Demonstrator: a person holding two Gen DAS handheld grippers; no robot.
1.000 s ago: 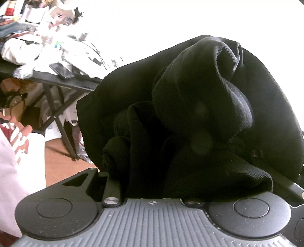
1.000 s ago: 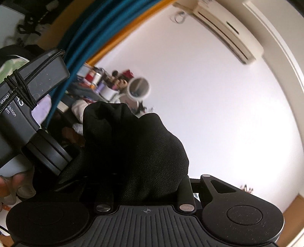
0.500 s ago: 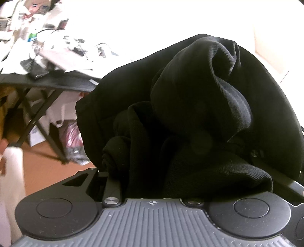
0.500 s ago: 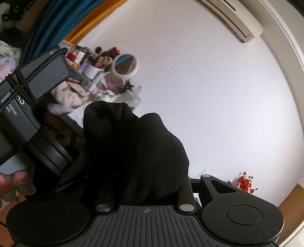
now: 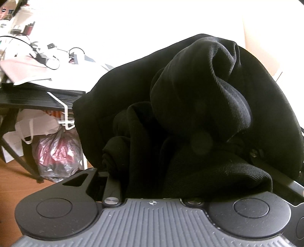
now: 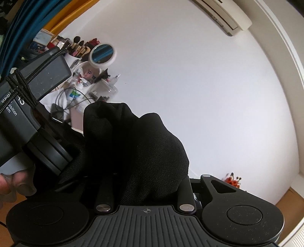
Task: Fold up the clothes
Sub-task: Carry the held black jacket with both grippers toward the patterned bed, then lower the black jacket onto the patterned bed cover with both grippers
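Observation:
A black garment point(image 5: 190, 114) fills most of the left wrist view, bunched in thick folds over my left gripper point(image 5: 152, 182), which is shut on it; the fingers are buried in the cloth. In the right wrist view another bunch of the same black garment point(image 6: 136, 148) rises out of my right gripper point(image 6: 144, 188), also shut on it. The left gripper's grey body point(image 6: 28, 114), held by a hand point(image 6: 13, 186), sits close at the left of that view. Both grippers are lifted and point toward the wall.
A black desk point(image 5: 38, 98) with papers and cables stands at the left, a plastic bag point(image 5: 57, 155) under it on the wooden floor. A round mirror point(image 6: 102, 55), brushes and bottles crowd a dresser. A white wall and air conditioner point(image 6: 224, 17) lie beyond.
Both views have swung right across the room: the desk clutter slid left and the mirror moved right. The cloth sits the same way in both grippers.

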